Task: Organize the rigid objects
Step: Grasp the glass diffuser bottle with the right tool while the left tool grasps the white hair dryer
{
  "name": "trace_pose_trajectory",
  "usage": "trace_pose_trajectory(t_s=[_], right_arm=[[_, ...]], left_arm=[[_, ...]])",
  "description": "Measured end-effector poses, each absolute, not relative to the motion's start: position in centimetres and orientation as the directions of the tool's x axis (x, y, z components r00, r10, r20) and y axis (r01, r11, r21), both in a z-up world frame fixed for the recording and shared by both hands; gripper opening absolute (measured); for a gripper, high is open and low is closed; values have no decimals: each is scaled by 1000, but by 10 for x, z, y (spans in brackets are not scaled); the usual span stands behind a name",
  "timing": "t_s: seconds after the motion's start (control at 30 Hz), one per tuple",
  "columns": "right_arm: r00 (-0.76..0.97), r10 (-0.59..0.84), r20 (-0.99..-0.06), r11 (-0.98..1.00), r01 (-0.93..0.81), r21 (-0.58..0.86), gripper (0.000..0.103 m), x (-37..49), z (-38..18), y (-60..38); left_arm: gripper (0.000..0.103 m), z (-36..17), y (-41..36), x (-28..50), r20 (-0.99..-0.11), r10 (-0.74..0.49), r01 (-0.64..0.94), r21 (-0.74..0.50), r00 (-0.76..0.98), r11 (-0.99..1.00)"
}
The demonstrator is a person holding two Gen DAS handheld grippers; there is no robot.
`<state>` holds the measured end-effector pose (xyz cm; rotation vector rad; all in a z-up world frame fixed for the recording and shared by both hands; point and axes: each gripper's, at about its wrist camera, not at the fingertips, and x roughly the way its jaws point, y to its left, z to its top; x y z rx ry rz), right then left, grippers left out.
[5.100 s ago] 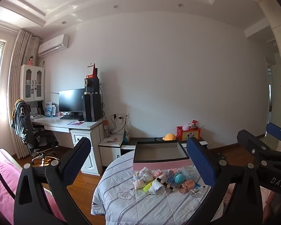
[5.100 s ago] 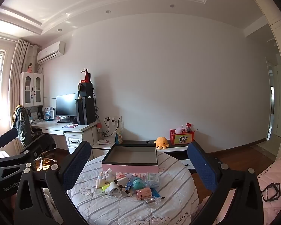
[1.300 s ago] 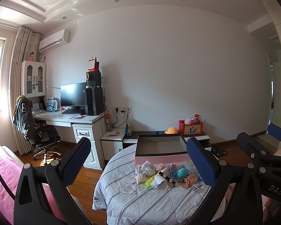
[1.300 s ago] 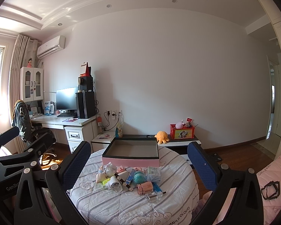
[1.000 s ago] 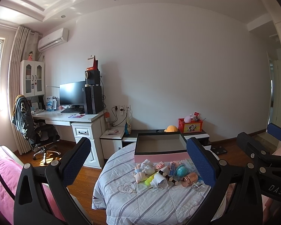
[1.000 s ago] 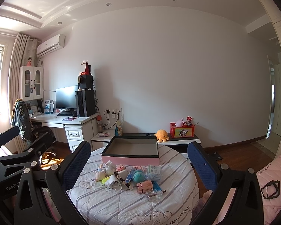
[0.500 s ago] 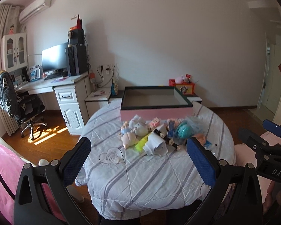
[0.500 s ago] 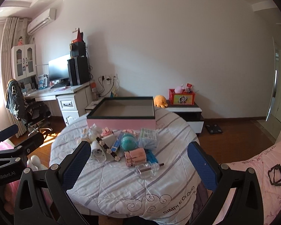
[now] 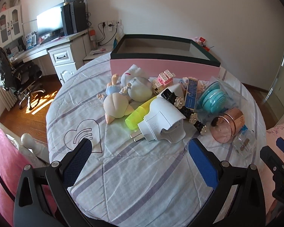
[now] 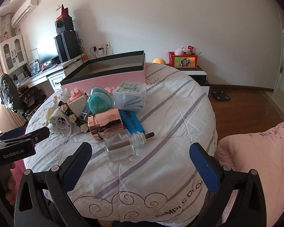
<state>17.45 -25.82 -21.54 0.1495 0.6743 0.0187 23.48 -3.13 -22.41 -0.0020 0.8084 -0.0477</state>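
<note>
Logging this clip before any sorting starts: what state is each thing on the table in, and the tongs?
Pink box: open, nothing visible inside.
White plug adapter: on its side, prongs toward the camera.
Rose-gold jar: on its side, lid on.
Glass bottle: lying down, stopper in.
Teal brush: lying in the pile.
Doll: lying down.
Left tongs: open, holding nothing.
Right tongs: open, holding nothing.
</note>
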Motion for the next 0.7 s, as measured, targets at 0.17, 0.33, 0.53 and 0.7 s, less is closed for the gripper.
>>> trace_pose_trajectory(t_s=[0.17, 0.33, 0.53, 0.7], right_arm=[[762, 100, -640, 985, 17, 174, 103, 195, -229, -265], [753, 134, -644, 982, -11, 191, 103, 209, -235, -264], [753, 134, -644, 983, -16, 185, 103, 214, -236, -262], [747, 134, -651, 983, -19, 181, 103, 214, -238, -256]], left_arm=[[103, -233, -40, 261, -742, -31, 24, -20, 670, 1000], [103, -235, -51, 279, -746, -17, 30, 5, 666, 1000], [76, -239, -51, 285, -743, -81, 89, -28, 664, 996], [63, -237, -41, 270, -733, -134, 128, -65, 667, 990]])
